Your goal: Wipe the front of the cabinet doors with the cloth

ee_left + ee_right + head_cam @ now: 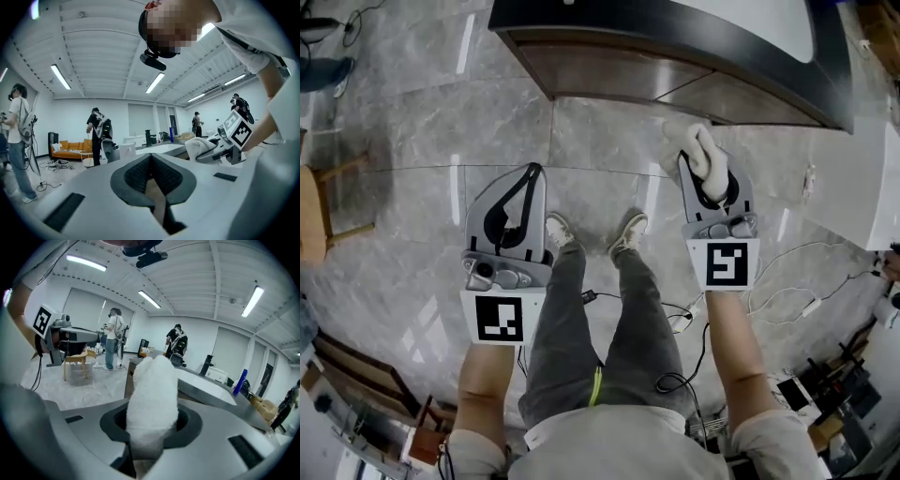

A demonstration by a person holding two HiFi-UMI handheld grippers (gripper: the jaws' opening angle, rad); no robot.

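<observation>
I have the right gripper (705,183) clamped on the cloth (689,142), a white wad that fills the gap between its fingers and bulges out past their tips. The left gripper (528,178) has its fingers pressed together with nothing between them. It hangs off to the side of the right one's fingers, roughly level with them. The cabinet doors (619,73) lie ahead of the right fingertips, apart from the cloth, with floor (422,122) showing between them, and I see no contact. I judge this as the approach: cloth in hand, wiping not yet begun. Next I'd carry the right fingers forward until the protruding cloth, not the fingertips, presses on the door face. Then I'd sweep across it with a firm grip so the wad doesn't slip back between the fingers.
</observation>
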